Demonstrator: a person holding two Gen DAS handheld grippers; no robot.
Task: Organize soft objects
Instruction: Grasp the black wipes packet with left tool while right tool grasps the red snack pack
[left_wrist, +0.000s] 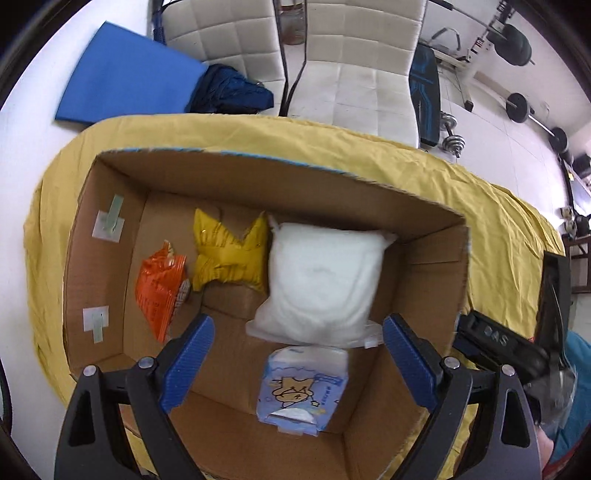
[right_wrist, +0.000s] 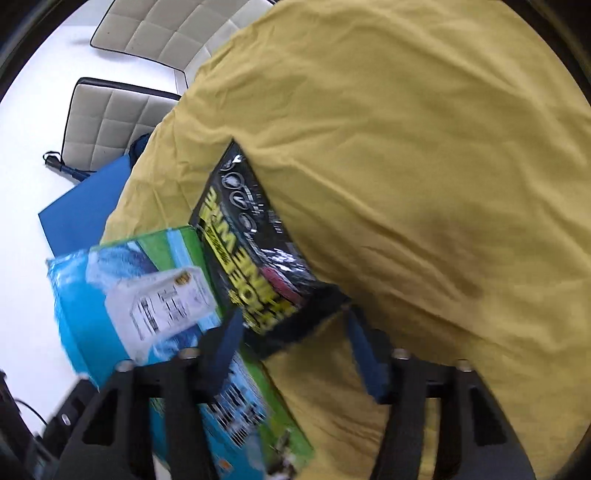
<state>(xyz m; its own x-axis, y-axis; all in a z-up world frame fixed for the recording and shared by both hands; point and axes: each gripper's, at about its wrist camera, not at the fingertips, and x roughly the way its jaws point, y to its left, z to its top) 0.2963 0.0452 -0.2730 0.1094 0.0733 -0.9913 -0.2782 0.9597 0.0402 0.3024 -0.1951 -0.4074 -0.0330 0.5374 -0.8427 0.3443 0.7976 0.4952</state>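
Note:
An open cardboard box (left_wrist: 110, 206) stands on a yellow cloth (left_wrist: 461, 192). Inside lie an orange snack bag (left_wrist: 159, 288), a yellow pouch (left_wrist: 229, 258), a white padded bag (left_wrist: 321, 280) and a blue tissue pack (left_wrist: 303, 387). My left gripper (left_wrist: 299, 354) hangs open over the box, pointing down, its blue pads (left_wrist: 192, 354) clear of the tissue pack between them. In the blurred right wrist view, my right gripper (right_wrist: 293, 332) is shut on the lower end of a black packet with yellow lettering (right_wrist: 258, 251), above the cloth.
A blue and green printed carton with a white label (right_wrist: 147, 302) sits left of the black packet. White padded chairs (left_wrist: 354, 74), a blue mat (left_wrist: 122, 77) and dumbbells (left_wrist: 454, 136) stand beyond the table. A black tool body and a teal sleeve (left_wrist: 576, 369) crowd the box's right side.

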